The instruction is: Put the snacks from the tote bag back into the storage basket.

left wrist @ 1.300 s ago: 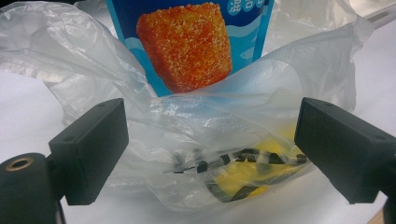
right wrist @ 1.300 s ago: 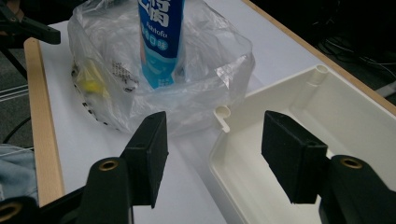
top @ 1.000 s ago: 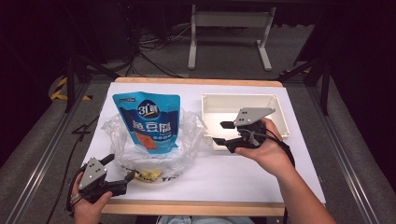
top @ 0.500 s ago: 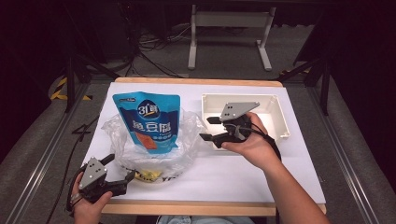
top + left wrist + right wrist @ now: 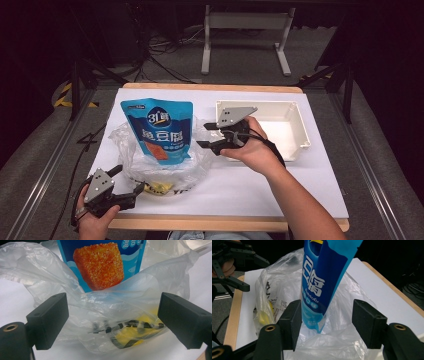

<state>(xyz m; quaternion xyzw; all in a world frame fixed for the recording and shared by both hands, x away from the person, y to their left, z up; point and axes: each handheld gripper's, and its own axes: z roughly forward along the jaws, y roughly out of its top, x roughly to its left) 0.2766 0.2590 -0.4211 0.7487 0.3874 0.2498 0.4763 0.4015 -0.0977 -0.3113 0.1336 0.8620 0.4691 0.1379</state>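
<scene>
A blue snack pouch stands upright in a clear plastic bag on the white table. A yellow packet lies inside the bag near its front. My left gripper is open at the bag's near left edge, its jaws wide apart around the bag's front. My right gripper is open just right of the bag, pointing left at the pouch. Its jaws stand either side of the pouch's lower corner without touching it.
A white rectangular bin sits at the right of the table behind my right hand. The white sheet covers the tabletop, with a wooden edge along the front. Metal frame legs and cables are on the floor beyond.
My right gripper has moved left from over the white bin to the bag's right side. The left gripper has stayed in place.
</scene>
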